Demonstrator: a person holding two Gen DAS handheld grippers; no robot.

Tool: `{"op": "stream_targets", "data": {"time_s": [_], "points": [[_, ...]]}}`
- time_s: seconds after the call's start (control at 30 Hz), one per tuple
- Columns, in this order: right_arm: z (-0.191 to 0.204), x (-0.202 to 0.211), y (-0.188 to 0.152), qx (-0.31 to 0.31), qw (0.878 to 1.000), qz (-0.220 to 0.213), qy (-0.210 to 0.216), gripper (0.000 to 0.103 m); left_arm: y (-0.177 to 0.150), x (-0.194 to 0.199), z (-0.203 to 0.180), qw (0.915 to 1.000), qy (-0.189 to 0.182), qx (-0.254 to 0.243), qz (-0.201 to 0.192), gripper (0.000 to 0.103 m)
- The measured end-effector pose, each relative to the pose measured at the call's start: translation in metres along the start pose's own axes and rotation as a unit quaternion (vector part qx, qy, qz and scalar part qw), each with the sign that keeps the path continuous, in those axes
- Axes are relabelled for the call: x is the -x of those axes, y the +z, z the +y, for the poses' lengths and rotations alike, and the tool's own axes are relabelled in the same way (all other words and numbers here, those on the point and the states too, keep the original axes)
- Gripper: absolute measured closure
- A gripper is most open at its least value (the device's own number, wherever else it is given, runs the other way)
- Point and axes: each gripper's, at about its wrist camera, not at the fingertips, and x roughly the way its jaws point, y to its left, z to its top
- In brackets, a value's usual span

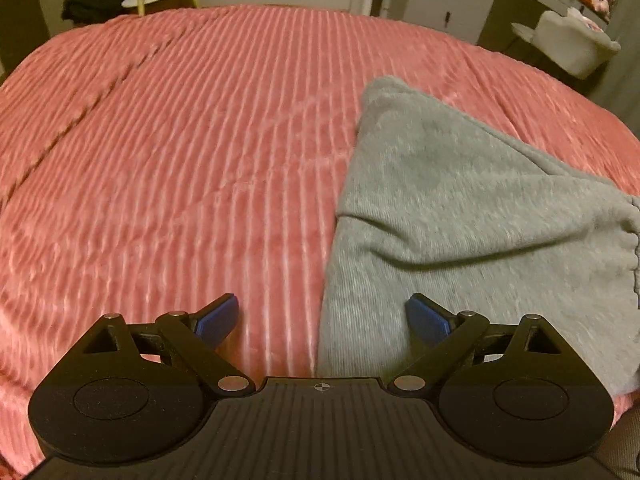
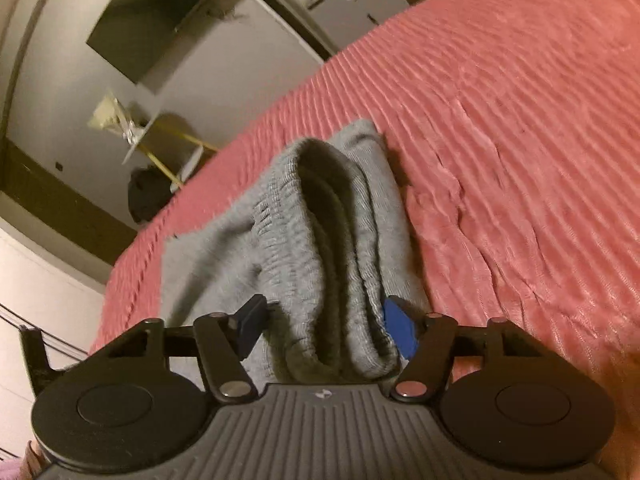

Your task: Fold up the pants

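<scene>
A pink ribbed bedspread (image 1: 160,140) fills the left of the scene, bare of clothing. Over it hangs the left gripper (image 1: 322,316), its 2 blue pads spread wide with nothing between them; the left pad hovers over bedspread, the right pad over grey cloth. The grey pants (image 1: 460,208) lie just right of that gripper's centre line, their straight folded edge running away from it up the bed toward a blunt far corner. Farther right, the right gripper (image 2: 324,324) straddles the gathered waistband (image 2: 312,248), whose long ridge points straight ahead along its fingers. Its pads stand apart on either side of the bunched layers; the right pad appears to touch the cloth, the left stands clear, so no firm pinch is judged. The right gripper is the nearer to a hold; the left would have to shift rightward onto the edge.
</scene>
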Motion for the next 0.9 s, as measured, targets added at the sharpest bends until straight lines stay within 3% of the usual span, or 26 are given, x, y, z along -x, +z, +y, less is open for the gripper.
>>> {"op": "stream_targets", "data": {"time_s": [0.07,0.13,0.2,0.27,0.3,0.37,0.43,0.57,0.7,0.77,0.87,0.9], "points": [[-0.010,0.000,0.004,-0.030,0.999,0.012,0.021,0.028,0.001,-0.004,-0.004,0.9996,-0.021,-0.002,0.019,0.007],[-0.012,0.000,0.005,-0.039,0.998,0.023,0.052,0.006,-0.002,-0.010,-0.006,0.9987,-0.033,-0.003,0.038,0.007],[-0.006,-0.010,0.008,-0.023,0.997,0.036,0.059,0.004,-0.006,-0.013,-0.008,0.9985,-0.033,0.002,0.044,0.007],[0.002,-0.021,0.008,-0.005,0.998,0.050,0.039,0.004,-0.007,-0.013,-0.007,0.9982,-0.039,0.017,0.042,0.007],[0.006,-0.021,0.008,0.004,0.998,0.049,0.028,0.007,-0.008,-0.013,-0.007,0.9975,-0.048,0.024,0.046,0.007],[0.019,-0.020,0.005,0.032,0.999,0.035,0.003,0.046,-0.008,-0.012,-0.007,0.9963,-0.066,0.024,0.051,0.007],[0.026,-0.015,0.004,0.037,0.999,0.029,-0.005,0.058,-0.009,-0.006,-0.010,0.9967,-0.066,0.018,0.044,0.007],[0.031,0.015,0.011,0.024,0.999,-0.007,0.029,0.066,-0.013,0.012,-0.016,0.9974,-0.066,0.011,0.026,0.007],[0.033,0.042,0.022,0.008,0.997,-0.051,0.054,0.076,-0.021,0.034,-0.031,0.9962,-0.072,-0.047,0.011,0.007],[0.032,0.048,0.023,0.008,0.997,-0.059,0.049,0.076,-0.025,0.041,-0.039,0.9962,-0.050,-0.072,-0.008,0.007],[0.027,0.045,0.021,0.018,0.998,-0.039,0.046,0.073,-0.024,0.039,-0.034,0.9964,-0.053,-0.066,-0.008,0.007],[0.022,0.037,0.020,0.012,0.999,-0.021,0.045,0.065,-0.023,0.034,-0.032,0.9967,-0.058,-0.055,0.001,0.007]]}}
